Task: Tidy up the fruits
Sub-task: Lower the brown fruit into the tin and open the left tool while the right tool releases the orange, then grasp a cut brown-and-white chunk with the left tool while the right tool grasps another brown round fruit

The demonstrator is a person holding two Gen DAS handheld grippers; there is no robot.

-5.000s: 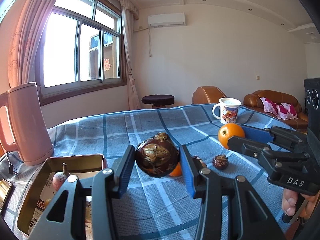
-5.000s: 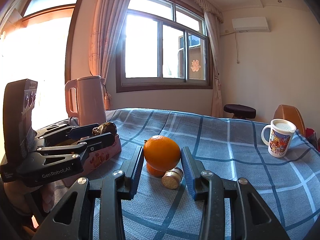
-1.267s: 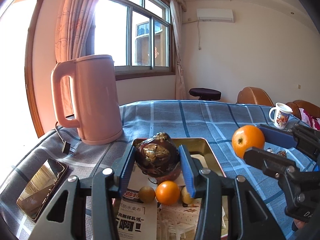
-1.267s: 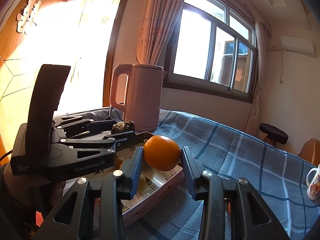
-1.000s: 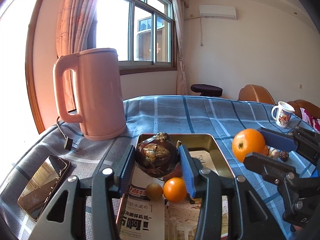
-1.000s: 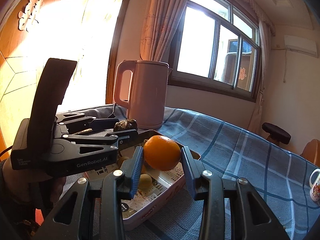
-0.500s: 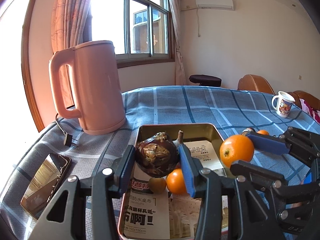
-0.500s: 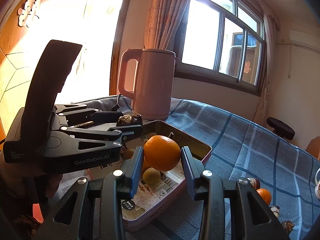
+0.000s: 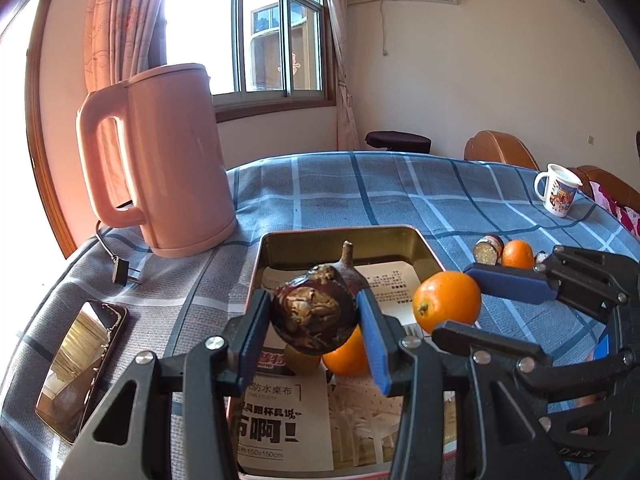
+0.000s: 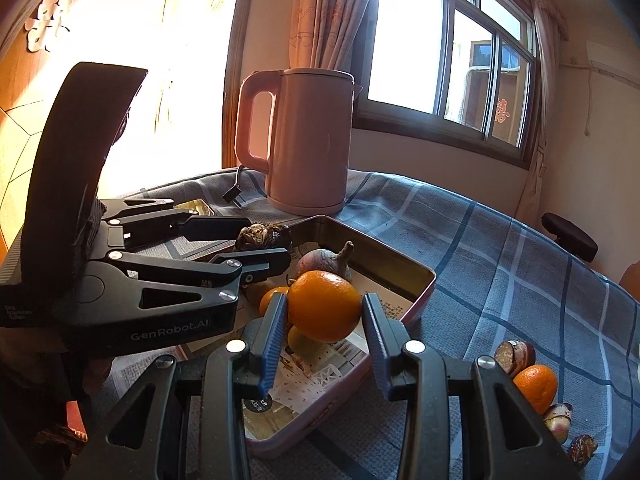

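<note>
My left gripper [image 9: 314,326] is shut on a dark brown wrinkled fruit [image 9: 312,314] and holds it over the metal tin [image 9: 344,242], which is lined with printed paper. My right gripper [image 10: 324,322] is shut on an orange [image 10: 324,306] above the tin's right side [image 10: 416,280]; it also shows in the left wrist view [image 9: 448,302]. In the tin lie a small orange [image 9: 346,356], a yellow-green fruit [image 9: 302,362] and a purple stemmed fruit [image 10: 320,260]. The left gripper [image 10: 264,246] shows in the right wrist view with the dark fruit [image 10: 262,234].
A pink kettle [image 9: 164,160] stands behind the tin, its plug [image 9: 120,274] on the blue checked cloth. A phone [image 9: 80,364] lies at the left. A small orange [image 10: 534,386] and several small fruits [image 10: 514,354] lie to the right. A mug [image 9: 560,194] stands far right.
Both grippers have carried their fruits from the open cloth to the tin, and in the last second both have sunk lower over it. The right gripper has come closer to the left one.
</note>
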